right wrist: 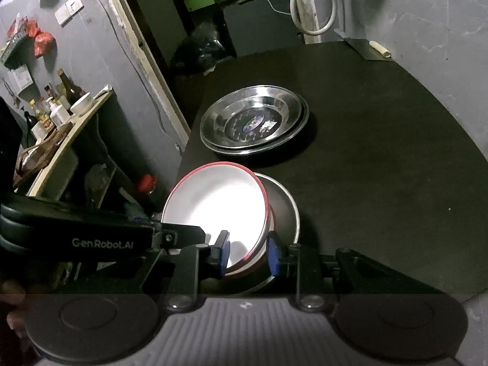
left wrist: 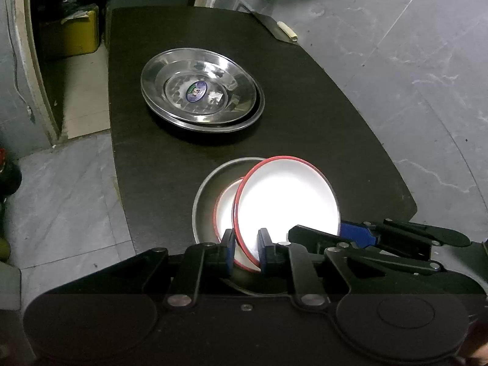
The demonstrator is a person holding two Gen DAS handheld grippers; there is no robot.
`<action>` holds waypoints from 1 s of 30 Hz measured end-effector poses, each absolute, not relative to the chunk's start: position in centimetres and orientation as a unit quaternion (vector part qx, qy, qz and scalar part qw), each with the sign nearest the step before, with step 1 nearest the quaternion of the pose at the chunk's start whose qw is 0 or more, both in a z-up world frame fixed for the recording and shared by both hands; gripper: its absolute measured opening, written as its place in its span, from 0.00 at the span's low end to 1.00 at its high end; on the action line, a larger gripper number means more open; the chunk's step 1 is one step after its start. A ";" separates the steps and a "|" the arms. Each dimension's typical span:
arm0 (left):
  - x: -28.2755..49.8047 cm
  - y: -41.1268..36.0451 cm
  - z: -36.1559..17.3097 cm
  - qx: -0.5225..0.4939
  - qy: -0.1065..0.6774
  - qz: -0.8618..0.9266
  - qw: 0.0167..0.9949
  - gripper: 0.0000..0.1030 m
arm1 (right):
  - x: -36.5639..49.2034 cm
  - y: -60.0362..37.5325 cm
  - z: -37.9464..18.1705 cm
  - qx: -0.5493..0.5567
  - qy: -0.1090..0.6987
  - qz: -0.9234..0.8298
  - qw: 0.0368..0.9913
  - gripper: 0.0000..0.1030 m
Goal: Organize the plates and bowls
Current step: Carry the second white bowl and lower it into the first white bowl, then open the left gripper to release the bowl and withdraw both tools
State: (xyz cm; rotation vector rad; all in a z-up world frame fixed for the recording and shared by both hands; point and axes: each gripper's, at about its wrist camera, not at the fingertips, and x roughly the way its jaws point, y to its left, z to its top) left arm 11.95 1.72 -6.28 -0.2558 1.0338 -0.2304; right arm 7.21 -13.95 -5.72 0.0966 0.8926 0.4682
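Left wrist view: left hand-held gripper (left wrist: 247,251) is clamped on the near rim of a red-rimmed white bowl (left wrist: 286,201), tilted over a second such bowl (left wrist: 225,210) inside a grey pan (left wrist: 202,201). Stacked steel plates (left wrist: 201,91) lie well ahead on the dark surface (left wrist: 320,106). Right wrist view: right hand-held gripper (right wrist: 248,254) straddles the same bowl's (right wrist: 213,204) rim, fingers apart, contact uncertain. Judgement: bowl sits directly ahead of both; left holds it, so seating it falls to left.
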 end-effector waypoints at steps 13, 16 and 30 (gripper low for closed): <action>12.2 1.5 -6.3 -0.120 0.496 -0.111 0.853 0.19 | 7.8 -14.0 -5.8 0.040 0.447 0.218 0.867 0.31; 12.2 1.7 -6.3 -0.123 0.496 -0.111 0.853 0.19 | 7.8 -13.9 -5.8 0.038 0.447 0.219 0.866 0.32; 11.9 2.3 -6.1 -0.132 0.495 -0.106 0.852 0.29 | 7.7 -13.9 -5.6 0.034 0.444 0.218 0.869 0.34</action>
